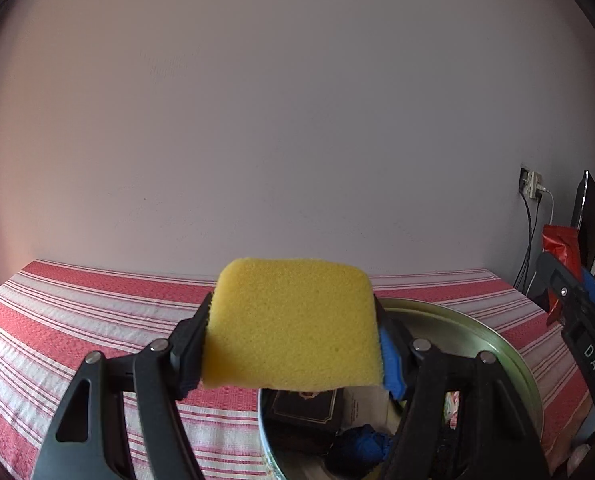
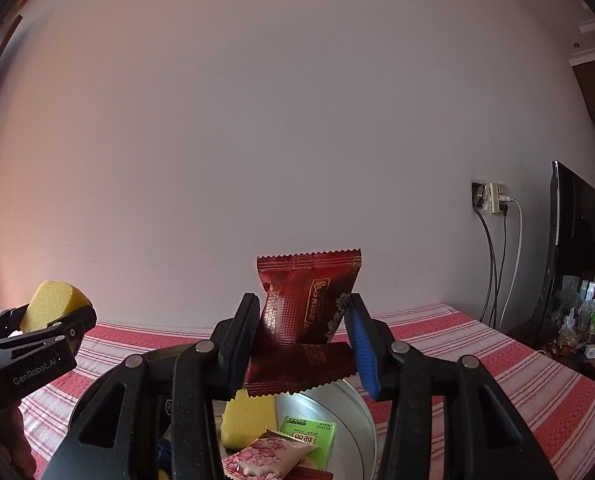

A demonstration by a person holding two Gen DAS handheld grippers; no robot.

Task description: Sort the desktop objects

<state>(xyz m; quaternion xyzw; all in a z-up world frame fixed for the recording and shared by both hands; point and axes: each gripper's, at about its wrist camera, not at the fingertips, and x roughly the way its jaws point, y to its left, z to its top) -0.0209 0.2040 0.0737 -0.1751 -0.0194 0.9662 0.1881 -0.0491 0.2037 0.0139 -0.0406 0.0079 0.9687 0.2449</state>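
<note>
My left gripper (image 1: 293, 340) is shut on a yellow sponge (image 1: 293, 324) and holds it above the near rim of a round metal tin (image 1: 509, 356). The sponge also shows at the left of the right wrist view (image 2: 53, 304). My right gripper (image 2: 303, 336) is shut on a dark red snack packet (image 2: 305, 320) and holds it upright above the same tin (image 2: 357, 404). Inside the tin lie a second yellow sponge (image 2: 247, 420), a green packet (image 2: 311, 438), a pink flowered packet (image 2: 269, 458), a dark box (image 1: 303, 410) and something blue (image 1: 361, 442).
The tin stands on a table with a red and white striped cloth (image 1: 77, 320), close to a plain wall. At the right are a wall socket with cables (image 2: 495, 200), a dark monitor (image 2: 573, 240) and several small bottles (image 2: 589, 312).
</note>
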